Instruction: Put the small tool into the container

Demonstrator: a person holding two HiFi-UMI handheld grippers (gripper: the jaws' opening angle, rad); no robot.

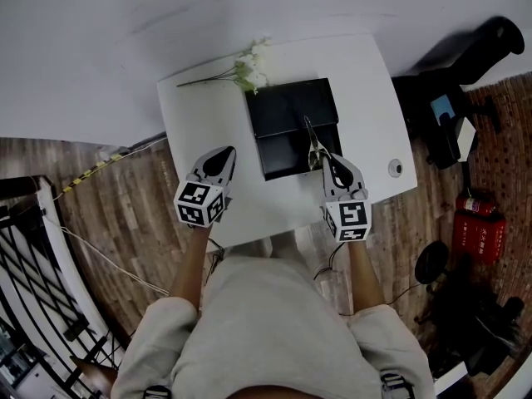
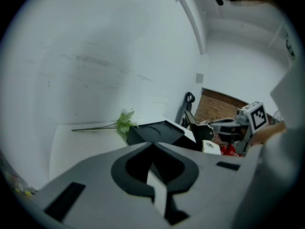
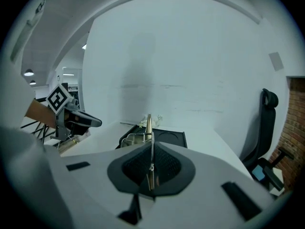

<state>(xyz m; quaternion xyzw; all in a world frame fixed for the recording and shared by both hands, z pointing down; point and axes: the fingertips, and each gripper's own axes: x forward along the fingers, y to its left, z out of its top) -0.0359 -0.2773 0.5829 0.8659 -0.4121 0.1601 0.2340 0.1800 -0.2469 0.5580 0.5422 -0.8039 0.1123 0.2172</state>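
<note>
Metallic small tool (image 1: 312,142) pinched in right claw (image 1: 327,163), tilted down over container (image 1: 287,110); left claw (image 1: 223,155) closed, empty, tilted likewise.

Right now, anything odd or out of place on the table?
Only a flower sprig lying flat at the table's back edge, behind the black container; it seems unrelated to the job. Nothing spilled or damaged.

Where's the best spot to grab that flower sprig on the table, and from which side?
Take the flower sprig by its bare stem, coming down from above with jaws across it. It lies flat on the white table; the stem runs left in the open, while the blossoms sit close by the black container and would likely crush.
</note>
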